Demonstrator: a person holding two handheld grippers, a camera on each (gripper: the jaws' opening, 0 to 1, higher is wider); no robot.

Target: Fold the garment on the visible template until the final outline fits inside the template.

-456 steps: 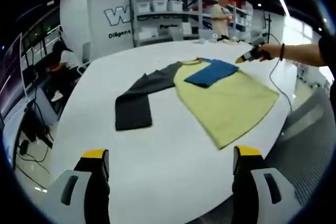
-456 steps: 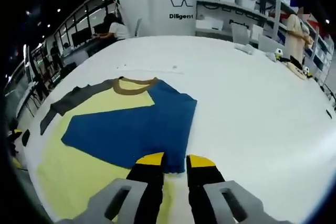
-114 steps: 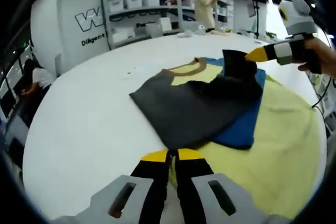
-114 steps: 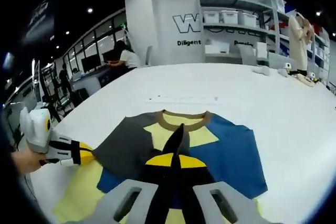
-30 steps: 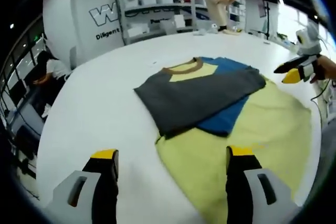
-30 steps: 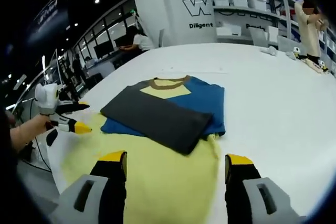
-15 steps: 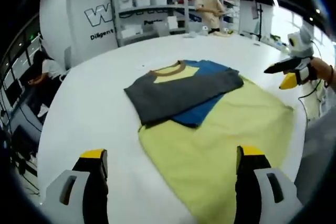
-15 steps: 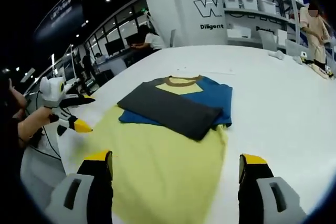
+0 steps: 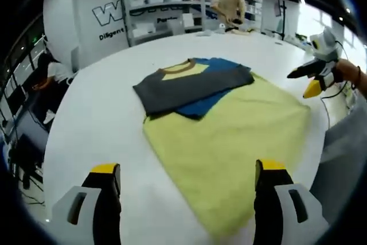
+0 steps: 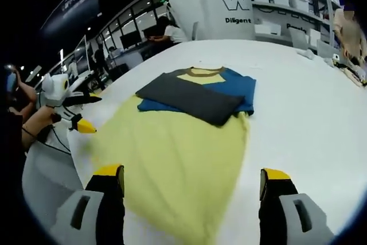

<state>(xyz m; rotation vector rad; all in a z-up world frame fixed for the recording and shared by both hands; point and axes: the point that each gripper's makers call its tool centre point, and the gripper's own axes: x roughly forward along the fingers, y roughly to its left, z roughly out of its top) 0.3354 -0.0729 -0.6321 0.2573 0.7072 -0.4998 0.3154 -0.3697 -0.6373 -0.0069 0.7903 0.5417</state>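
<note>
A long-sleeved shirt lies flat on the white table (image 9: pixel 97 119), with a yellow body (image 9: pixel 229 136), a brown collar (image 9: pixel 179 68), and a dark grey sleeve (image 9: pixel 183 87) folded across the chest over the blue sleeve (image 9: pixel 213 97). My left gripper (image 9: pixel 186 168) is open and holds nothing, its jaws wide apart above the near hem. In the right gripper view the same yellow body (image 10: pixel 178 147), grey sleeve (image 10: pixel 189 99) and blue sleeve (image 10: pixel 238 87) appear. My right gripper (image 10: pixel 192 172) is open too. Each gripper hovers off one side of the shirt: the right gripper (image 9: pixel 311 80) and the left gripper (image 10: pixel 75 116). I cannot make out a template outline.
Shelves with white bins (image 9: pixel 155 4) line the far wall, and a person (image 9: pixel 229 1) stands there at a bench. Another person (image 10: pixel 166 30) sits past the table's far side. The table edge (image 10: pixel 63 159) runs close by the left gripper, with a cable hanging off it.
The grey sleeve, gripped by both shut grippers earlier, now lies folded over the blue one. Both grippers have let go, opened wide and drawn back toward the hem.
</note>
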